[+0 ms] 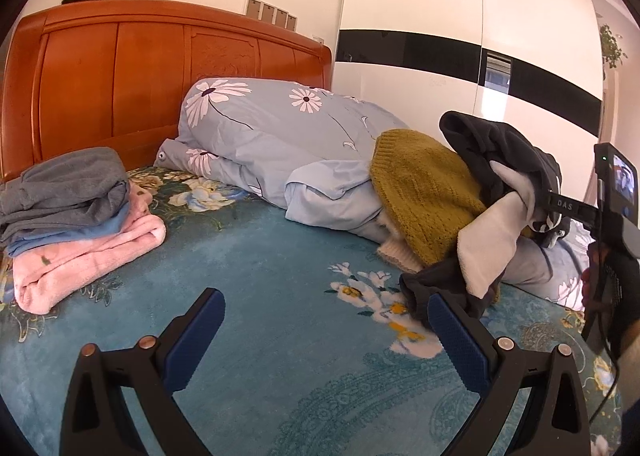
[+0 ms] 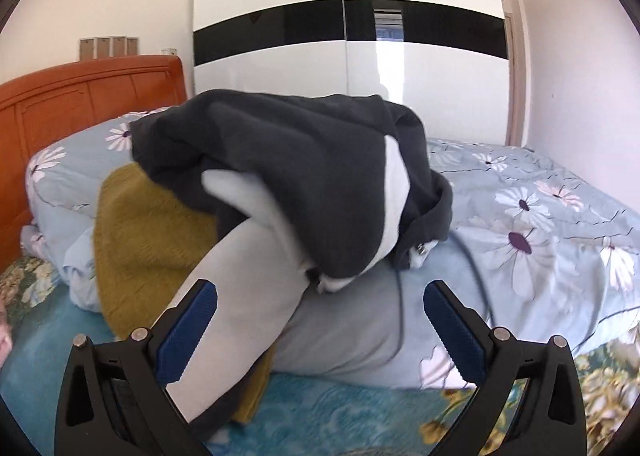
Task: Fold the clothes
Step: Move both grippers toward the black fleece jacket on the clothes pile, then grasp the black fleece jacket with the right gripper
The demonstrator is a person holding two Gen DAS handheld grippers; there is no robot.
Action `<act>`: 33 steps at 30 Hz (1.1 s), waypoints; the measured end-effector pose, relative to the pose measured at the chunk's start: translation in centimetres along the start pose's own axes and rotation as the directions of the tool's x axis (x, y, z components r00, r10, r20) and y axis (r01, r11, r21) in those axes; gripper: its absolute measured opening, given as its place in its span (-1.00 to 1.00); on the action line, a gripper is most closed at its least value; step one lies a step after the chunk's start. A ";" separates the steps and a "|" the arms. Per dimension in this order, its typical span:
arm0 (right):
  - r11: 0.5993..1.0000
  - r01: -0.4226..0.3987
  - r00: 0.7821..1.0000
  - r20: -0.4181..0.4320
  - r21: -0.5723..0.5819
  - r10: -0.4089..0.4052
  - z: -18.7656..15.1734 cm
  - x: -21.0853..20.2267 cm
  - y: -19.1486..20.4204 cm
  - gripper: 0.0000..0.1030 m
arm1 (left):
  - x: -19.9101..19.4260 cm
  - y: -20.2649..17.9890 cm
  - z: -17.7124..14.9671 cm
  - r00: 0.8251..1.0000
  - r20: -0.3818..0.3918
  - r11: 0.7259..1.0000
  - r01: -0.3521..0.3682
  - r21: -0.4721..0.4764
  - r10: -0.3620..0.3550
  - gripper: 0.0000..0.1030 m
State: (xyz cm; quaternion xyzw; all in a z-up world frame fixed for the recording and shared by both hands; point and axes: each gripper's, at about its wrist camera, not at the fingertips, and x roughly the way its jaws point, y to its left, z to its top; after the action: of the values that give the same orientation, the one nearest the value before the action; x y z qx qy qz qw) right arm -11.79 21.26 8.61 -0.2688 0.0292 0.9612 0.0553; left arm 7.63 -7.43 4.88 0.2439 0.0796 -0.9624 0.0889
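A dark grey and white garment (image 2: 304,176) lies crumpled on a mustard knit sweater (image 2: 148,224) on the rolled duvet; both also show in the left wrist view, the garment (image 1: 504,160) above the sweater (image 1: 420,192). My right gripper (image 2: 320,316) is open just in front of the garment, its white sleeve hanging between the fingers. My left gripper (image 1: 326,320) is open and empty over the teal bedspread (image 1: 260,276), left of the pile. The right gripper's body (image 1: 612,216) shows at the right edge there.
A stack of folded clothes (image 1: 72,212), grey on blue on pink, sits at the left by the wooden headboard (image 1: 120,68). A light blue floral duvet (image 1: 272,136) lies rolled across the bed. A white and black wardrobe (image 2: 348,36) stands behind.
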 end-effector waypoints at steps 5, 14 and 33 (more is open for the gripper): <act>0.998 0.044 0.993 -0.111 -0.052 -0.049 2.6 4.0 0.6 0.89 | -0.7 0.6 -0.1 1.000 0.001 1.000 -0.027 0.010 0.027 1.00; 0.991 0.122 0.992 -0.017 -0.058 -0.123 4.4 3.0 1.4 -0.23 | -1.4 3.2 -1.3 0.996 -0.010 0.996 -0.084 0.038 0.084 1.00; 0.987 0.151 0.988 -0.013 -0.052 -0.152 8.8 -0.6 1.4 -0.88 | -3.0 3.5 -1.9 0.994 -0.011 0.990 -0.103 0.092 0.104 1.00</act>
State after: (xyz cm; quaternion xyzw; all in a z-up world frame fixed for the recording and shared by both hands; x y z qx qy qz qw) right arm -16.00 20.52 16.46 -0.2797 -0.0152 0.9523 0.1211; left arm 11.81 -10.08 4.25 0.2591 0.0236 -0.9572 0.1270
